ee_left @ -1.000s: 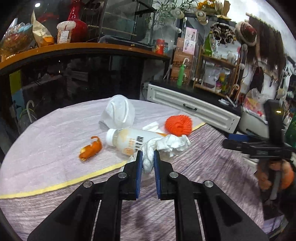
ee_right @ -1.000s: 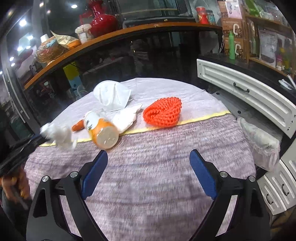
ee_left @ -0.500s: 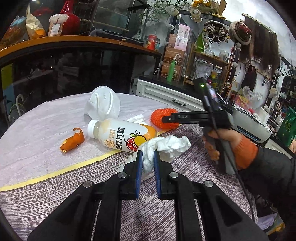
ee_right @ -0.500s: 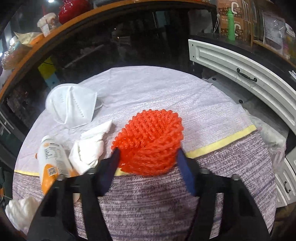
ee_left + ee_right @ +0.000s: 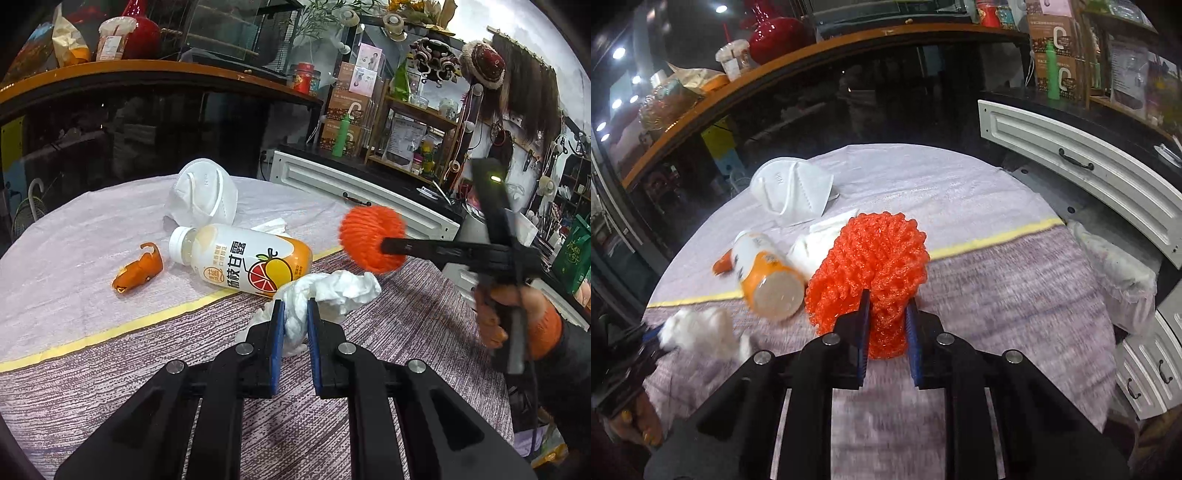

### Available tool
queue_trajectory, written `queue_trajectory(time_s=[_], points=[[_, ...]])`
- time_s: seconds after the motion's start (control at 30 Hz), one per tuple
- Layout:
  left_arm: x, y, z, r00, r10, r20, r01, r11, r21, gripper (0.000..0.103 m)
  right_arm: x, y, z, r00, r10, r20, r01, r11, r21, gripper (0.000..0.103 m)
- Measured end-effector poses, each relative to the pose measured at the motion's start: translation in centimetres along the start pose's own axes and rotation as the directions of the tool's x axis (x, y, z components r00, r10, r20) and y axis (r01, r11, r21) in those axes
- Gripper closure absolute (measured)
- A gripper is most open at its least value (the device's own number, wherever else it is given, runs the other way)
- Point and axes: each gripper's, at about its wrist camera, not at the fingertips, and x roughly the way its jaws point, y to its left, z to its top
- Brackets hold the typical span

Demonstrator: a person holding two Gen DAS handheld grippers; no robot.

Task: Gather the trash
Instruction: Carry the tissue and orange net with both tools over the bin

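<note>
My left gripper [image 5: 295, 306] is shut on a crumpled white tissue [image 5: 328, 291], held just above the tablecloth. My right gripper [image 5: 888, 306] has its jaws closing on an orange foam net [image 5: 875, 258], and the pads press into it. From the left wrist view the orange net [image 5: 369, 236] hangs lifted off the table in the right gripper [image 5: 388, 245]. An orange juice bottle [image 5: 243, 258] lies on its side. Near it are a white face mask [image 5: 203, 194], a small orange peel-like scrap [image 5: 138, 271] and a flat white tissue [image 5: 823, 240].
The round table has a cloth, pale at the far side [image 5: 74, 229] and purple-striped near me [image 5: 388, 332], with a yellow stripe between. A white cabinet with drawers [image 5: 1089, 166] stands right of the table. A dark counter with a wooden top [image 5: 147, 74] runs behind.
My right gripper went from wide open over the table to closing around the orange net, then lifted it off the cloth. My left gripper kept hold of the tissue and barely moved.
</note>
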Motion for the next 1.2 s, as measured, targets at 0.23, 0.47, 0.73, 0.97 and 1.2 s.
queue_trajectory(time_s=[0.23, 0.47, 0.73, 0.97, 1.2], points=[[-0.2, -2.7, -0.1, 1.000, -0.012, -0.018, 0.013, 0.999, 0.032, 0.090, -7.2, -2.3, -4.6, 0.998, -0.015, 0.056, 0.013, 0.999, 0.039, 0.085], [-1.4, -8.3, -0.3, 0.995, -0.102, -0.019, 0.104, 0.991, 0.086, 0.090, -13.7, -5.1, -9.9, 0.989, -0.092, 0.112, 0.083, 0.993, 0.081, 0.085], [-1.4, -15.9, -1.8, 0.977, -0.209, -0.039, 0.213, 0.968, 0.131, 0.090, -19.3, -8.2, -16.1, 0.969, -0.211, 0.125, 0.198, 0.974, 0.114, 0.085], [-0.9, -22.0, -2.8, 0.949, -0.309, -0.068, 0.316, 0.934, 0.166, 0.090, -21.4, -10.7, -21.0, 0.955, -0.288, 0.075, 0.274, 0.950, 0.152, 0.085], [0.7, -26.6, -4.3, 0.922, -0.368, -0.120, 0.386, 0.902, 0.194, 0.090, -20.7, -13.8, -24.5, 0.947, -0.321, 0.003, 0.312, 0.922, 0.230, 0.085]])
